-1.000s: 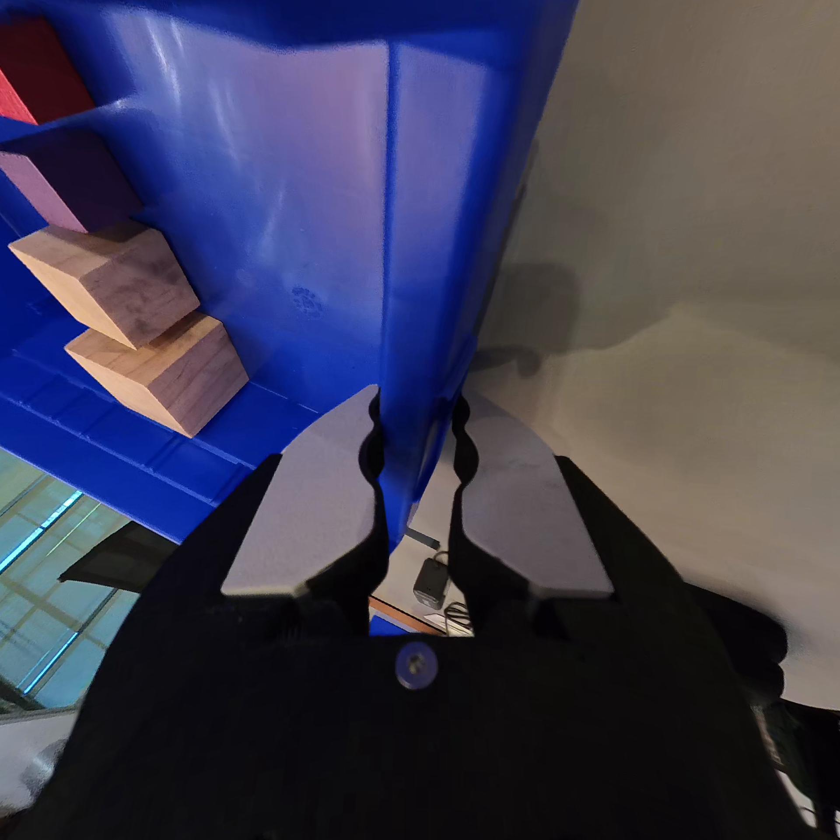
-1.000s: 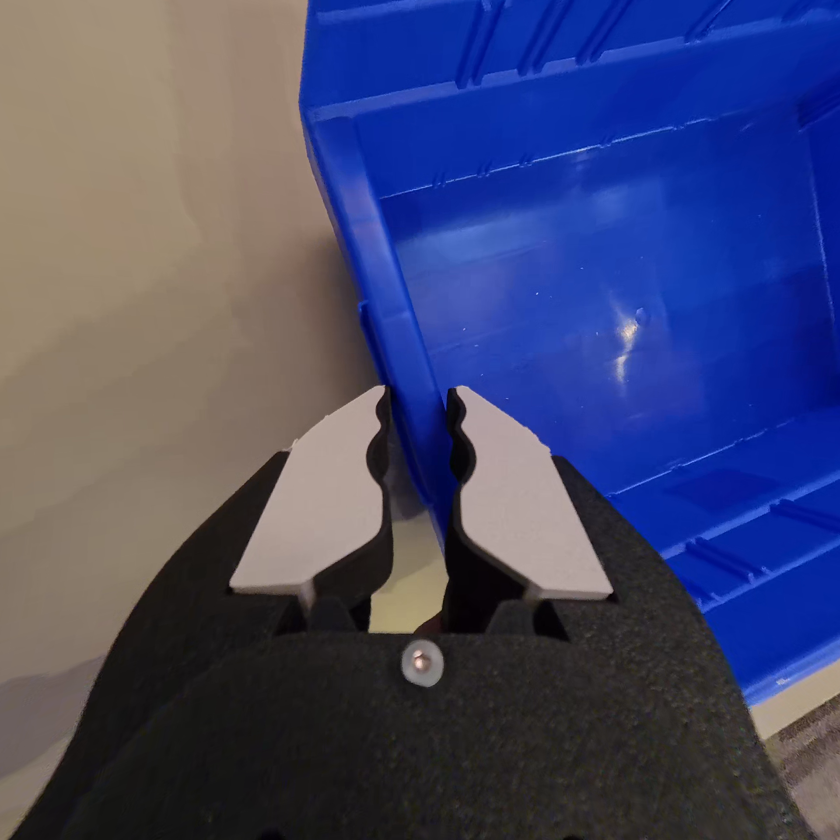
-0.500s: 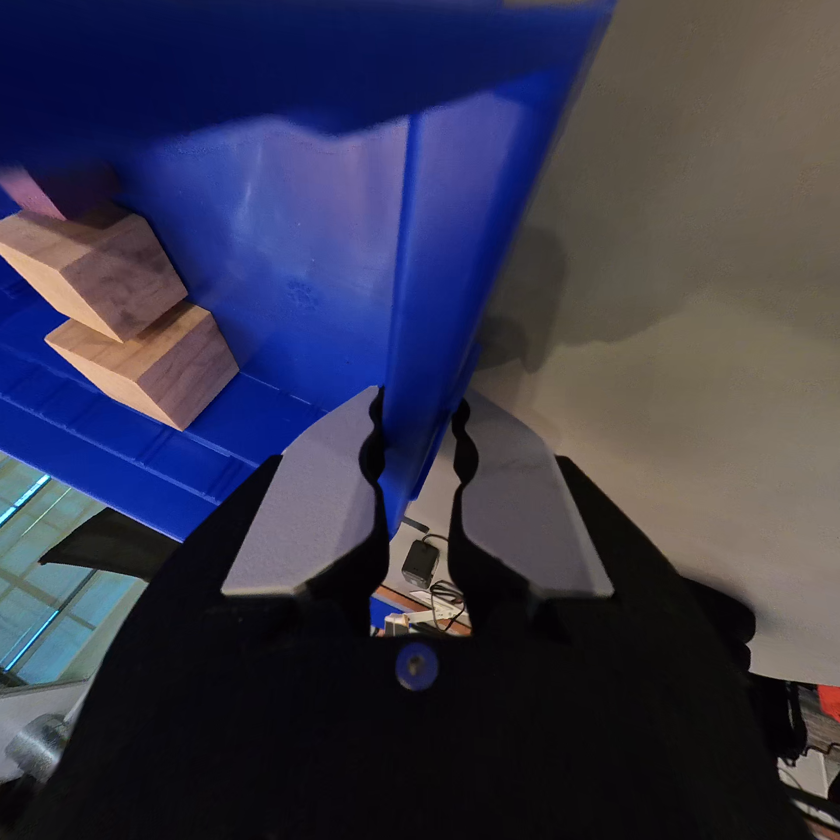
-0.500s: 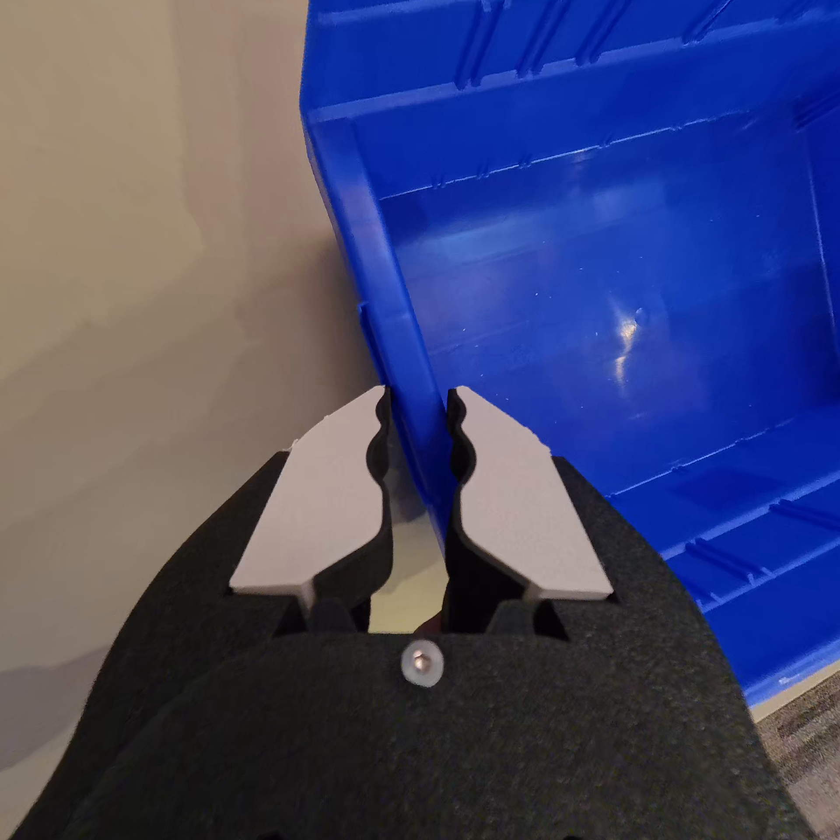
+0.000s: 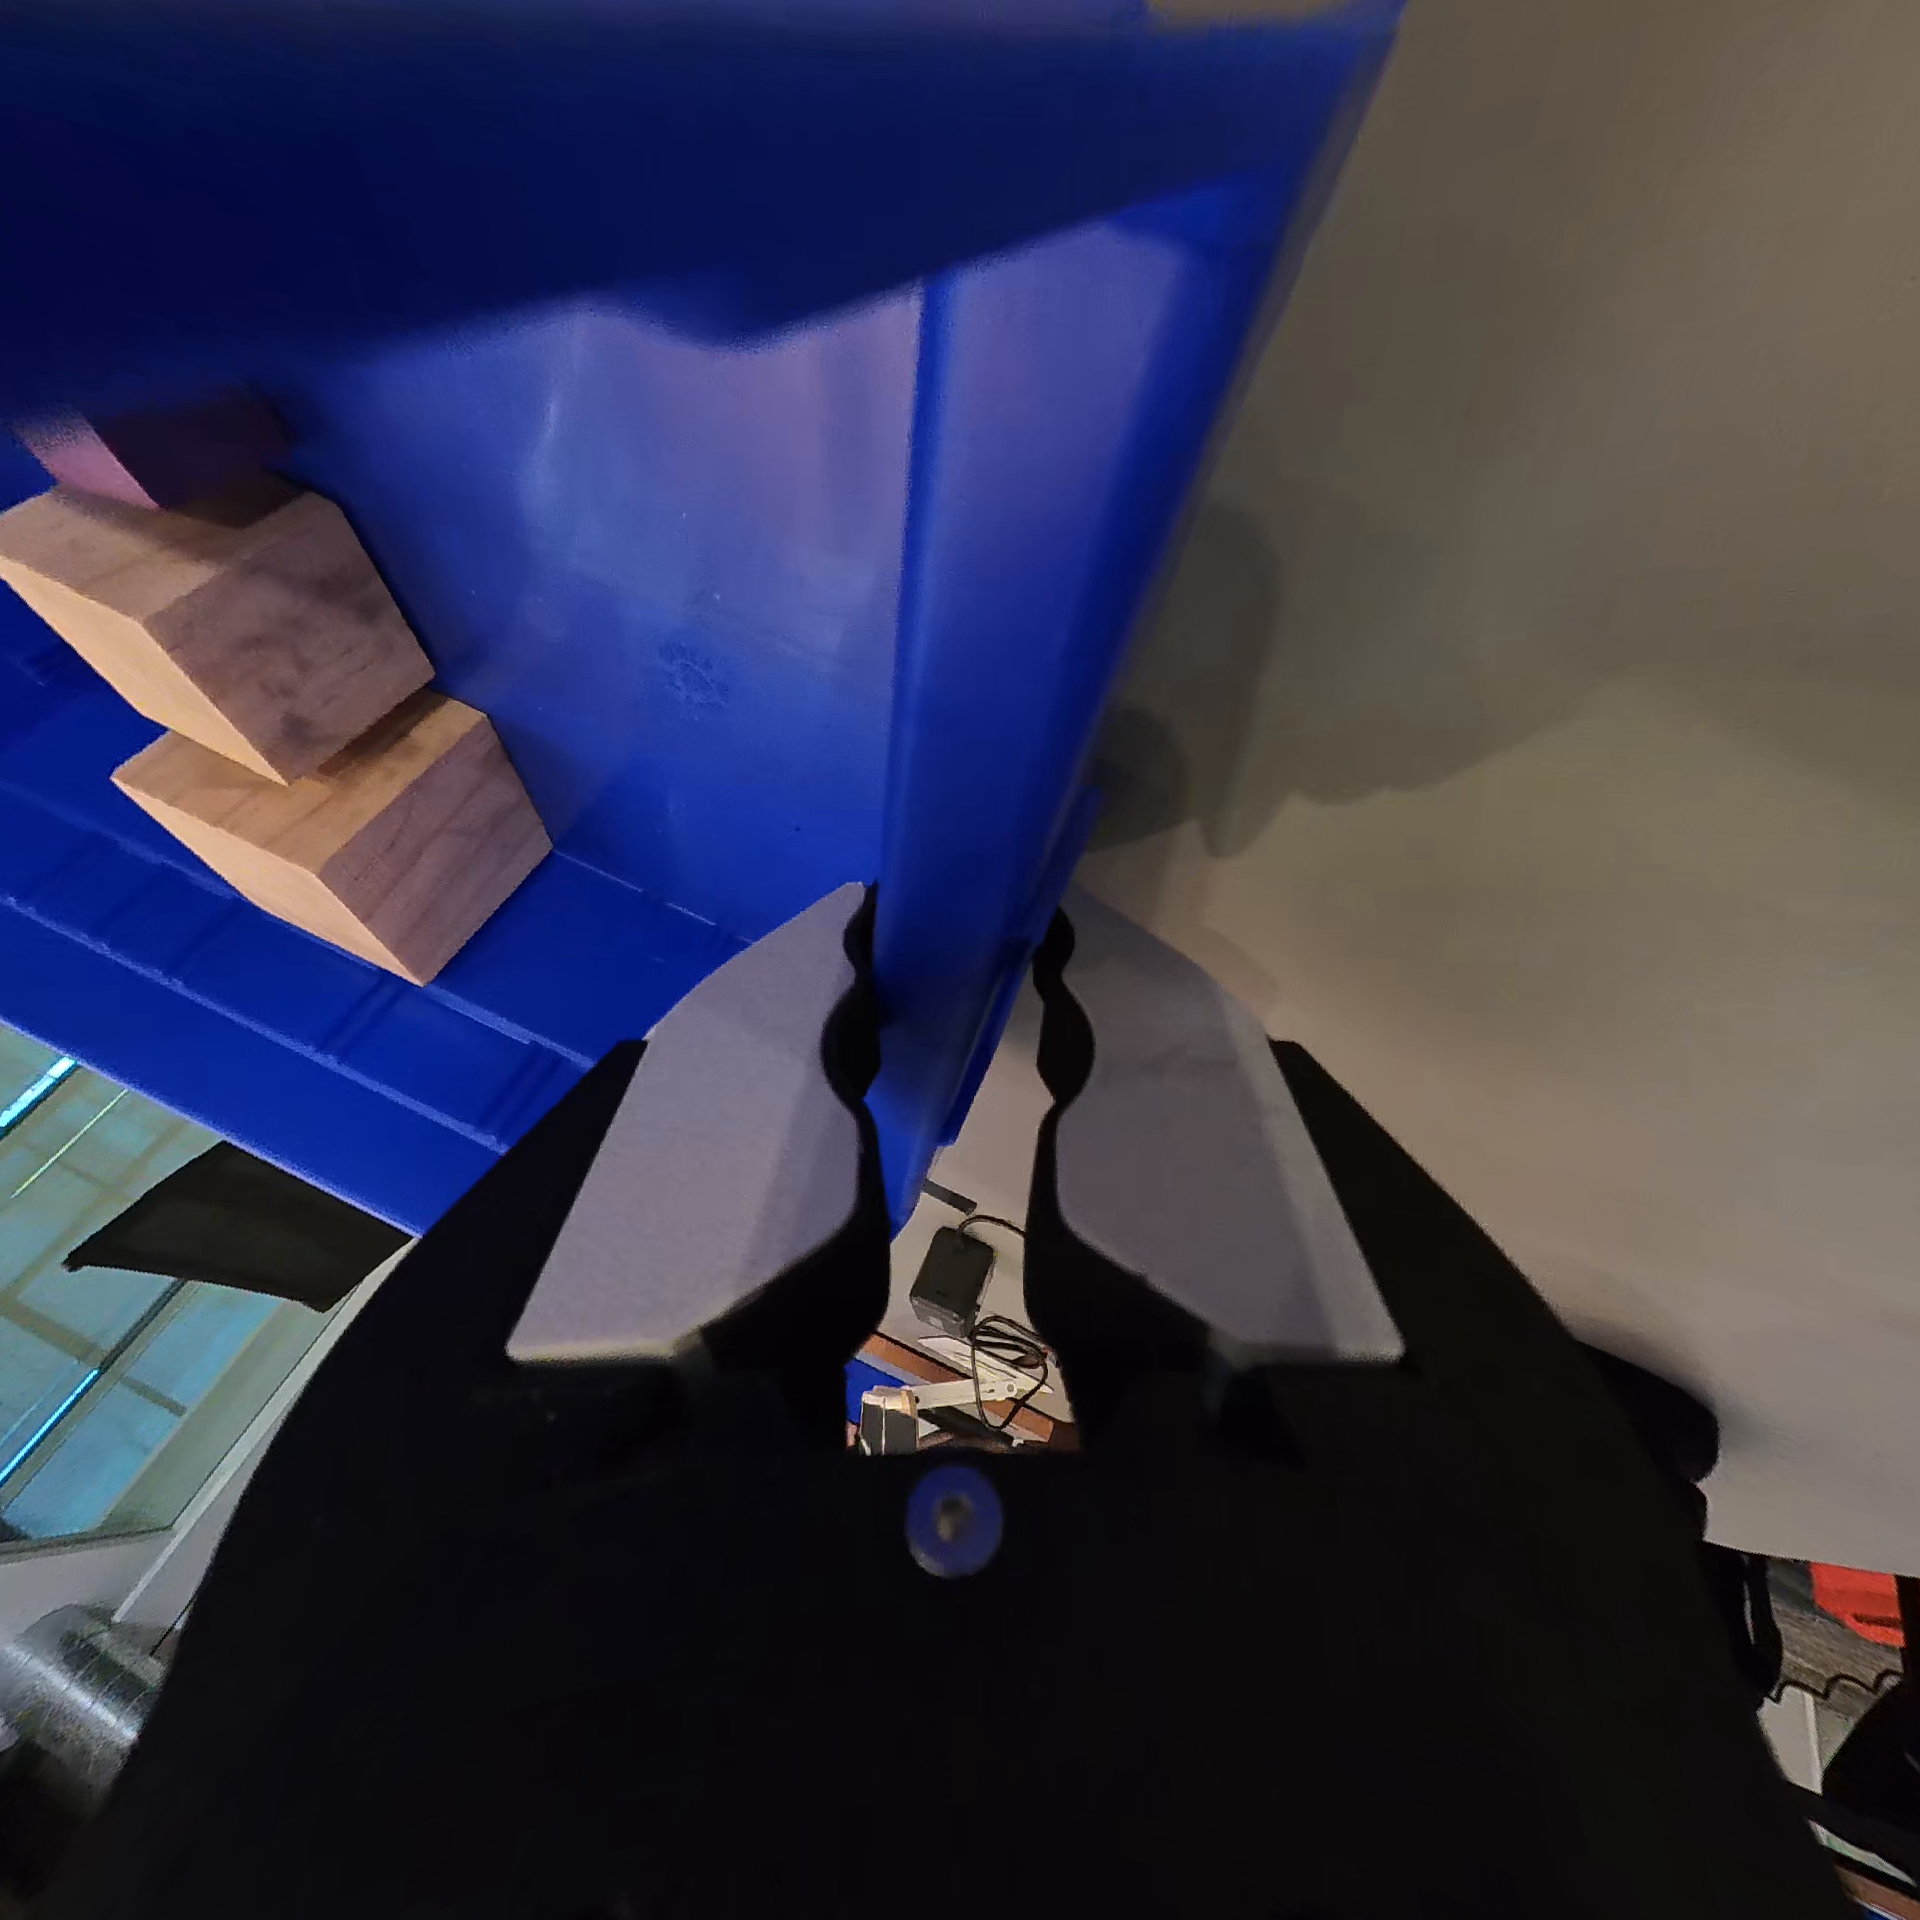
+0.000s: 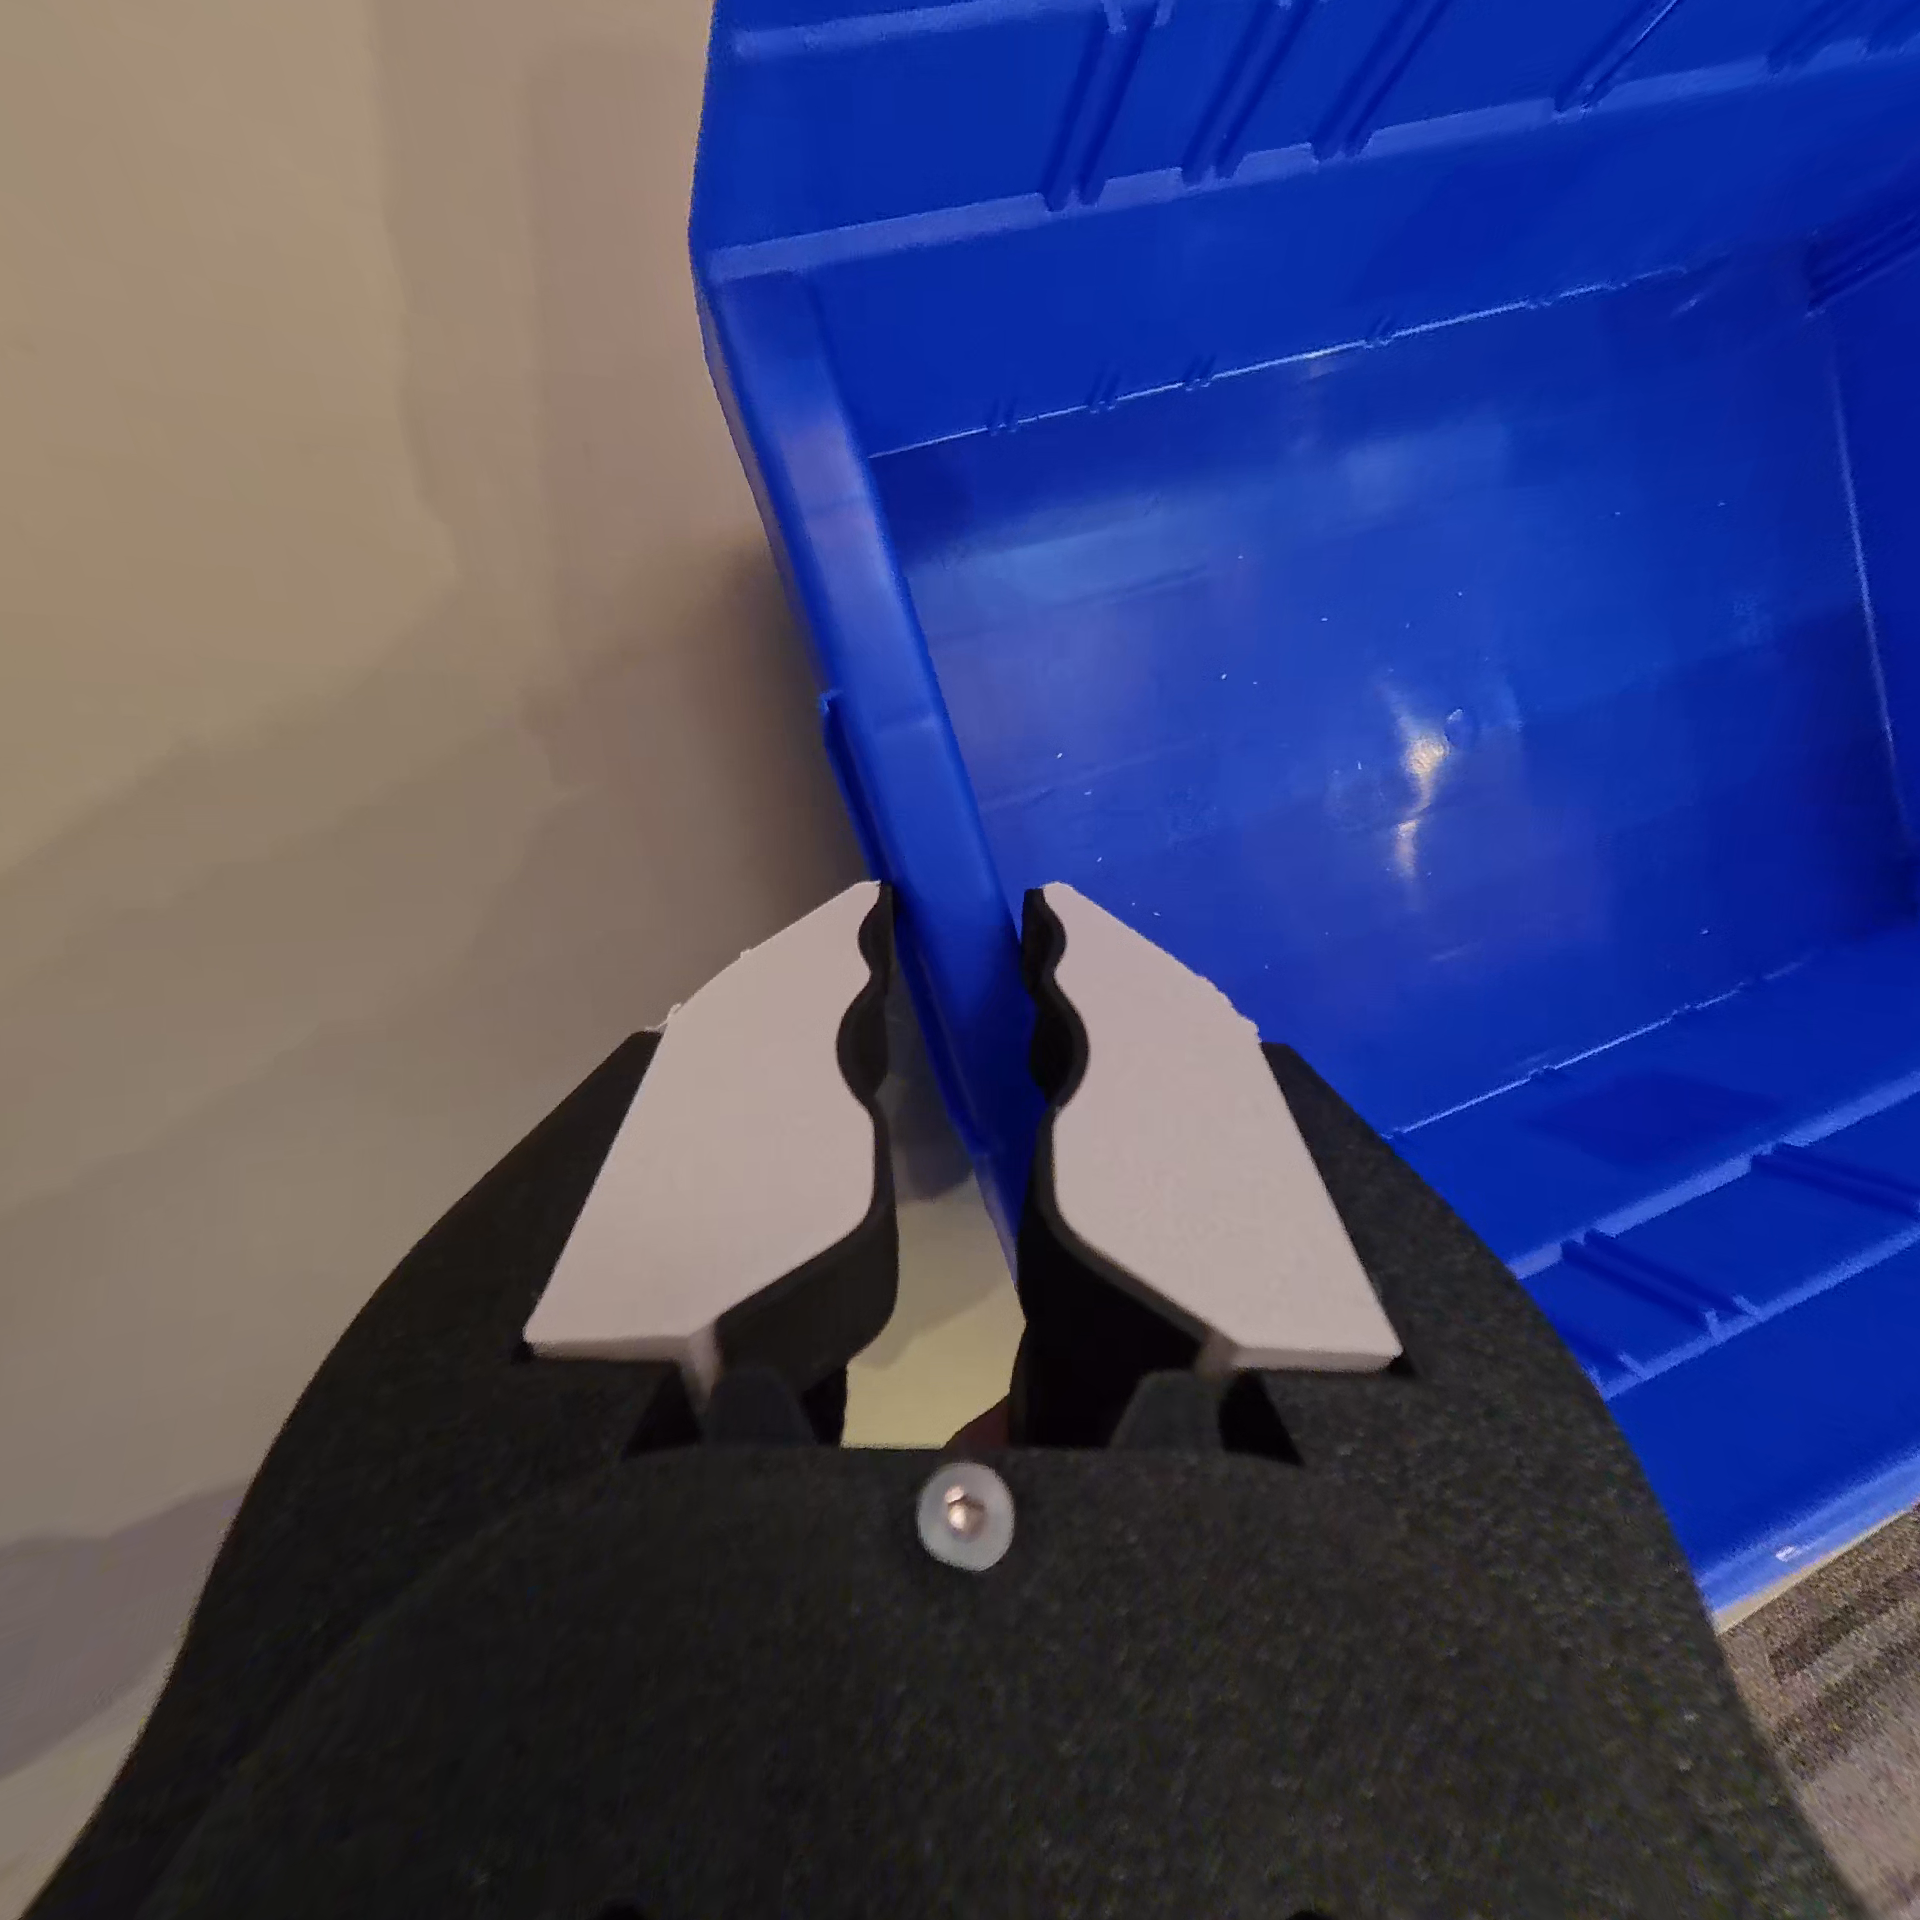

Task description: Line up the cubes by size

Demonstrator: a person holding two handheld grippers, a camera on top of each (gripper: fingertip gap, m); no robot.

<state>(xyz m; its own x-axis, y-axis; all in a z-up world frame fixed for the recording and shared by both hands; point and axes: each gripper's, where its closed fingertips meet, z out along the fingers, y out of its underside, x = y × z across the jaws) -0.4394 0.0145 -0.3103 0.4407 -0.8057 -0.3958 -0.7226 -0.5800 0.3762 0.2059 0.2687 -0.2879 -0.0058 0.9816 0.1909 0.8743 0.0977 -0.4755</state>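
Cubes (image 5: pixel 312 769) left of left gripper (image 5: pixel 951 914)

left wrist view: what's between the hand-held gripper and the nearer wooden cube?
Only bare blue bin wall and floor separates the left hand-held gripper from the nearer wooden cube.

A pale bench (image 5: pixel 1558 935) fills the right of the left wrist view. Past its near edge lie a black charger (image 5: pixel 951 1283) with a coiled cable (image 5: pixel 1008 1340) and an orange object (image 5: pixel 1860 1600). Grey patterned carpet (image 6: pixel 1829 1652) shows beside the bench.
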